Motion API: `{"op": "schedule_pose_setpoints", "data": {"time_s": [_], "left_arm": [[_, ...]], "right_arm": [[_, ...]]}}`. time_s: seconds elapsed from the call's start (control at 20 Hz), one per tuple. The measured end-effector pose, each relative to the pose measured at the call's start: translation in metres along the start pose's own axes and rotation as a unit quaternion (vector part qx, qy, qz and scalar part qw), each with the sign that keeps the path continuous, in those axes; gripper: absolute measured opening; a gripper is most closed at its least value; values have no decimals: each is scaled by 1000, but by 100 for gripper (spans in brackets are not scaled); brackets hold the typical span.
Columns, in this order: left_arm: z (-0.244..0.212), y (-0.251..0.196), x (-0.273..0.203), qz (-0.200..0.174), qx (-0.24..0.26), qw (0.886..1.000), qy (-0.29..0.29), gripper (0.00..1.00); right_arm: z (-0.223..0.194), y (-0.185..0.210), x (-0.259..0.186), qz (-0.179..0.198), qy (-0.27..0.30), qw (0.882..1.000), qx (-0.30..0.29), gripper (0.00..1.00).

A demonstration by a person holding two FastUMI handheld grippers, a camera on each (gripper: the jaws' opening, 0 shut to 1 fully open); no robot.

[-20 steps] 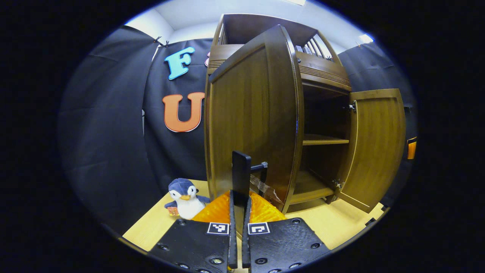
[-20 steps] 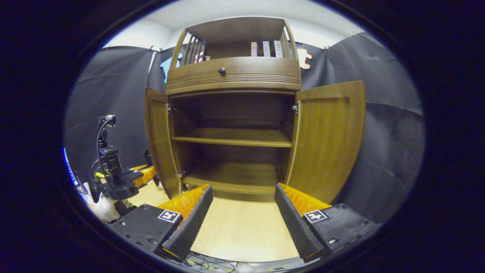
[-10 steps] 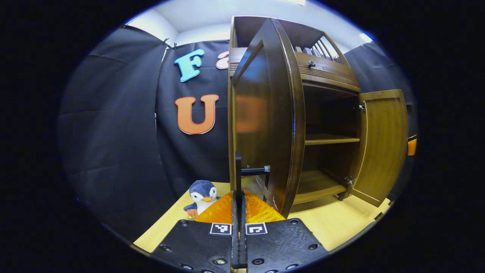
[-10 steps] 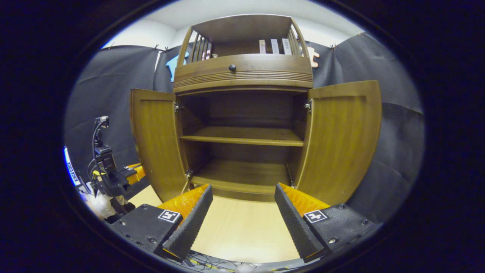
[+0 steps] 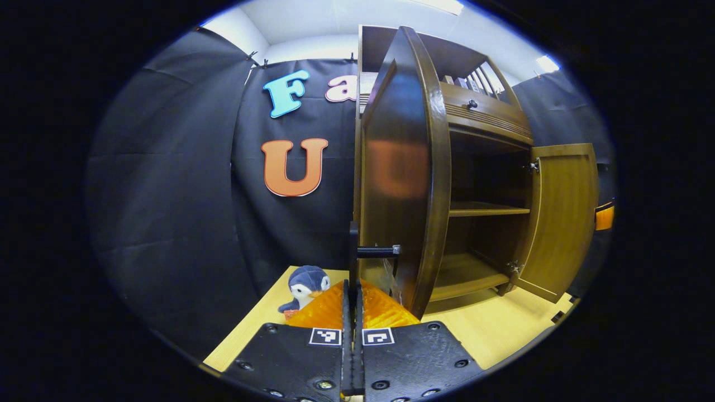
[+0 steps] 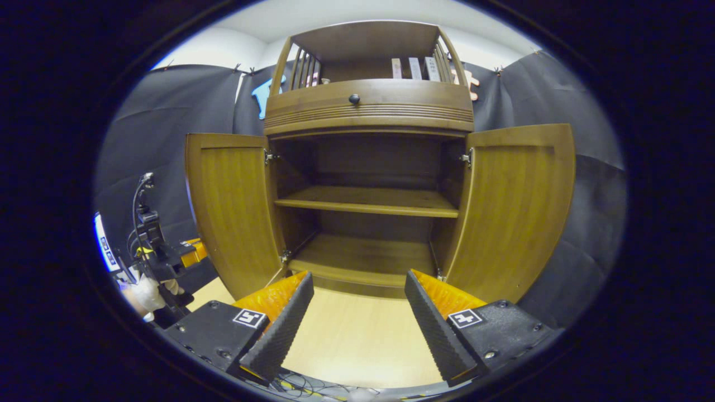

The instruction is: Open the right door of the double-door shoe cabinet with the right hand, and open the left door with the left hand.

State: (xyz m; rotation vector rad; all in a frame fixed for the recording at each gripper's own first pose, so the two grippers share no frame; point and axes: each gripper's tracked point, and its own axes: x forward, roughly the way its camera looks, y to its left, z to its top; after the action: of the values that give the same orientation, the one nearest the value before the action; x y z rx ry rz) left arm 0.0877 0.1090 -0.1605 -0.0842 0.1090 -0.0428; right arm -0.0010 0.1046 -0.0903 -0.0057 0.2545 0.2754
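The wooden shoe cabinet (image 6: 368, 106) stands with both doors swung out. In the right gripper view, the left door (image 6: 232, 212) and right door (image 6: 516, 206) flank bare shelves. My right gripper (image 6: 358, 276) is open, holding nothing, low in front of the bottom shelf. In the left gripper view, the left door (image 5: 410, 167) appears nearly edge-on, and the right door (image 5: 564, 218) hangs open beyond it. My left gripper (image 5: 352, 285) is shut on the left door's black bar handle (image 5: 353, 245). That gripper (image 6: 167, 259) and a gloved hand (image 6: 148, 293) sit far left in the right gripper view.
A small penguin plush (image 5: 306, 285) sits on the light wooden floor (image 5: 503, 329) left of the cabinet. Black cloth walls close in on both sides. A drawer with a dark knob (image 6: 354, 99) tops the doors, with a few books (image 6: 413, 68) on the upper shelf.
The left door has swung wider open, with my left gripper following it on the handle. The right gripper stayed open and the cabinet drifted slightly right in its view.
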Motion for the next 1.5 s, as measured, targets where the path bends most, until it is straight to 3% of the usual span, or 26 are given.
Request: {"op": "schedule_pose_setpoints", "data": {"time_s": [0.4,0.6,1.0,1.05,1.1,1.15,1.2,1.25,1.35,1.4,1.5], "left_arm": [[0,13,1,-24,0,1000,-4,0],[0,23,1,-47,-25,999,-4,0],[-3,48,2,-109,5,994,20,5],[-5,49,-1,-124,-1,992,25,24],[-4,52,-1,-131,-7,991,31,22],[-4,55,-3,-133,-13,990,35,41],[-3,59,-6,-134,-17,990,34,46],[-3,62,-9,-132,-17,991,35,41],[-1,65,-14,-124,-14,992,30,72],[-1,65,-16,-121,-16,992,26,75],[-1,74,-21,-100,-17,994,29,100]], "right_arm": [[0,6,4,6,2,1000,-2,100],[-1,5,6,7,7,1000,-3,100],[0,7,10,13,10,1000,-7,100],[0,8,9,14,12,1000,-7,100],[-1,8,9,15,13,1000,-8,100],[-1,9,10,17,14,1000,-9,100],[-1,10,10,18,14,1000,-10,100],[-1,10,10,20,14,1000,-11,100],[1,13,11,23,14,1000,-12,100],[1,13,12,25,13,1000,-12,100],[4,13,11,27,10,1000,-11,100]]}}
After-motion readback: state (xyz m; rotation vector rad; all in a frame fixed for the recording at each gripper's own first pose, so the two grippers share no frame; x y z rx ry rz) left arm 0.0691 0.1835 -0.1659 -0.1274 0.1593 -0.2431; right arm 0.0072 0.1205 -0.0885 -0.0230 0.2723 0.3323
